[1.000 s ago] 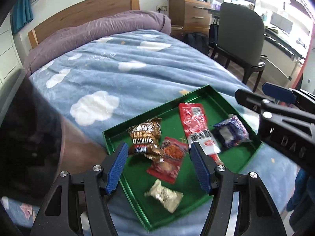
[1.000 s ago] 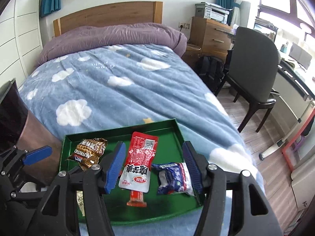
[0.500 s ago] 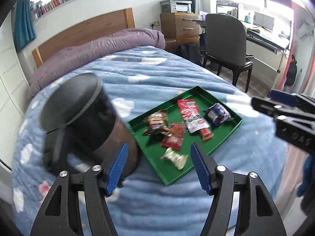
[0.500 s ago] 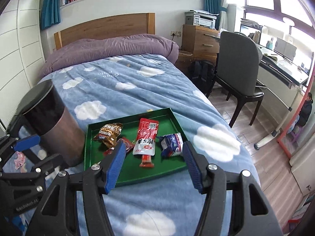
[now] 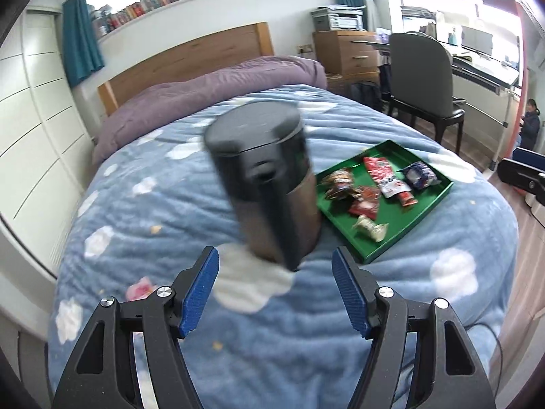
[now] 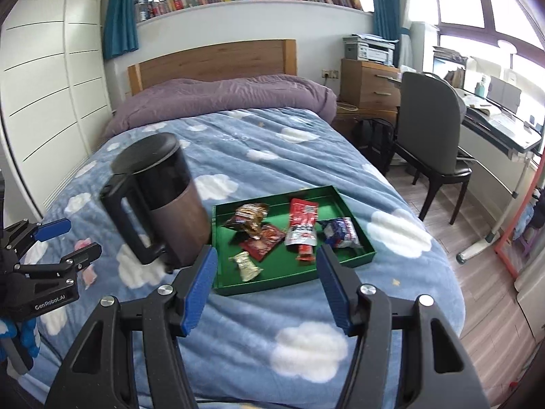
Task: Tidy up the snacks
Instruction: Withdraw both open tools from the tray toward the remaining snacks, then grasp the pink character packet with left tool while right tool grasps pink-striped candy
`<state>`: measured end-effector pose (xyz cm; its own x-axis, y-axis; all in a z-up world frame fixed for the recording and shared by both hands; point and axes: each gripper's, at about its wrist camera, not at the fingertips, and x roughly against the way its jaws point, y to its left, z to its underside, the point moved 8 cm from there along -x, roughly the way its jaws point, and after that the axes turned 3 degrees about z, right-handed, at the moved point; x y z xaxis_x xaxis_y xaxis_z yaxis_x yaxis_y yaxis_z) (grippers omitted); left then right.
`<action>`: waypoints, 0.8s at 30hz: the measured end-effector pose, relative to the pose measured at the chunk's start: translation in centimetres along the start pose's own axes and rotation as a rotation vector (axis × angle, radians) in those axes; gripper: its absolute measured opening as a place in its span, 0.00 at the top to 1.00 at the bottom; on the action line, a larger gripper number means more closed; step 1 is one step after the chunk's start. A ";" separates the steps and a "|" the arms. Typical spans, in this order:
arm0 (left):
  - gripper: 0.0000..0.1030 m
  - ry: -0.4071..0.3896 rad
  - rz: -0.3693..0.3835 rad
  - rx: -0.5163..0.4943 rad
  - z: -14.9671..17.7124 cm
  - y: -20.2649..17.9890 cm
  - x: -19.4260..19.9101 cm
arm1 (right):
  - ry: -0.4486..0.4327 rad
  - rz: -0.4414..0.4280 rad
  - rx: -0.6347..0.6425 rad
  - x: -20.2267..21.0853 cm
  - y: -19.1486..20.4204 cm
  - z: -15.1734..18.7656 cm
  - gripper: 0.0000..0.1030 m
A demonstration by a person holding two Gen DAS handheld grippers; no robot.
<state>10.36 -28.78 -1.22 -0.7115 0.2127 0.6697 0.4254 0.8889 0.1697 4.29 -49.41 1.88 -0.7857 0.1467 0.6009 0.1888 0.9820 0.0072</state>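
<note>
A green tray [image 6: 272, 199] lies on the blue cloud blanket and holds several snack packets: a brown-gold one [image 6: 250, 218], a long red-and-white one [image 6: 301, 226], a blue-white one [image 6: 340, 233], a small red one [image 6: 264, 240] and a gold-wrapped one [image 6: 247, 266]. A dark lidded canister [image 6: 160, 201] with a handle stands left of the tray [image 5: 391, 245]. My left gripper [image 5: 274, 289] hangs short of the canister [image 5: 269, 184], its jaws opening with nothing between them. My right gripper [image 6: 267, 286] is open and empty, short of the tray's near edge.
A small pink packet [image 6: 85, 272] lies on the blanket left of the canister. The bed's right edge drops to a wooden floor, where a grey chair [image 6: 429, 129] and a desk stand. A purple duvet [image 6: 221, 99] and the headboard lie at the far end.
Both grippers have drawn back and up from the tray, so snacks and tray look smaller and farther. The canister, cut off at the left edge before, now shows whole.
</note>
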 end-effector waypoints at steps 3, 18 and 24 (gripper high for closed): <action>0.39 -0.009 -0.023 0.014 1.3 2.4 1.3 | -0.008 -0.038 0.039 0.9 2.5 0.1 0.00; 0.38 -0.027 -0.185 0.133 7.7 17.4 7.5 | -0.020 -0.195 0.211 4.6 14.1 1.4 0.00; 0.38 0.011 -0.232 0.209 11.0 22.7 7.3 | 0.002 -0.247 0.248 4.5 18.6 2.4 0.00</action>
<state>8.64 -2.61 -0.44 -0.7692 -0.0088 0.6390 0.1276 0.9777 0.1670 2.87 -30.18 2.84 -0.7884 -0.0994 0.6070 -0.1566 0.9868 -0.0418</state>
